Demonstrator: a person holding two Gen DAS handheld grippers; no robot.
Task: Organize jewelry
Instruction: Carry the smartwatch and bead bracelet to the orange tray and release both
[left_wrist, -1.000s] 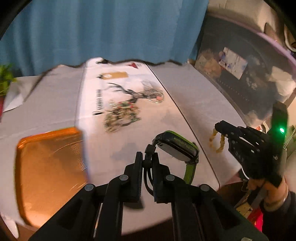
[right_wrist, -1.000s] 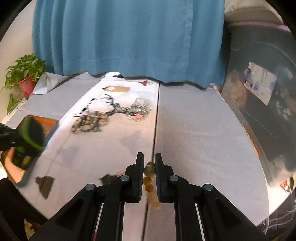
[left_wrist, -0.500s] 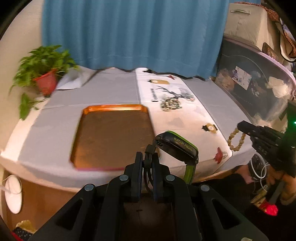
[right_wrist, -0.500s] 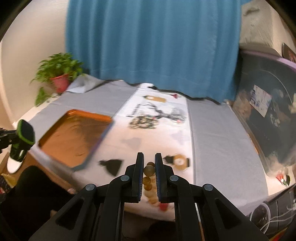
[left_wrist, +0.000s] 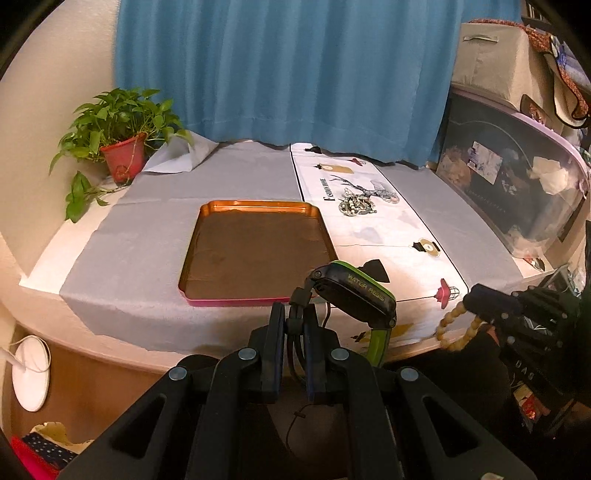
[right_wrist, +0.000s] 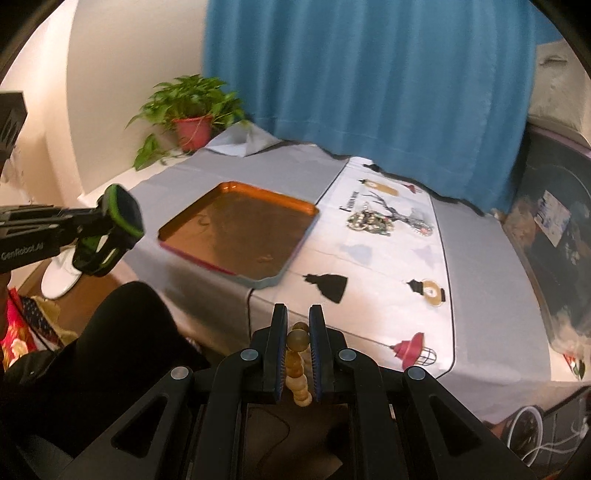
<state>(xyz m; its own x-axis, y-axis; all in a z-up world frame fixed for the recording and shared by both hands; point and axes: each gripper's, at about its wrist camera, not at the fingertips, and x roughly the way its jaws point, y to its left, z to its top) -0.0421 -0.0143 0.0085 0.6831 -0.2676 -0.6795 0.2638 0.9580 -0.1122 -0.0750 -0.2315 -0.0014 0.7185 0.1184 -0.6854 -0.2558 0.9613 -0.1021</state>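
— Behind everything, a blue curtain (left_wrist: 280, 70); in front, a table (left_wrist: 147, 236) under grey cloth, with a potted plant (left_wrist: 118, 144) at the far left corner. Empty orange tray (left_wrist: 255, 251) lying near the front edge, beside a white printed runner (left_wrist: 388, 236).

— And the jewelry?

— Tangled heap of jewelry (left_wrist: 356, 205) resting on the runner, past the tray's far right corner. Well apart from both tools.

— Left gripper (left_wrist: 293, 332)?

— Held off the table's front edge, angled down toward the tray. Jaws pinched nearly together on the strap of a black-and-green watch (left_wrist: 354, 291), case sticking up and to the right.

— Right gripper (right_wrist: 298, 347)?

— Also short of the table edge, tilted down, level with the left one. Jaws almost closed on 1 bead of a tan bead bracelet (right_wrist: 297, 363), the rest dangling below.
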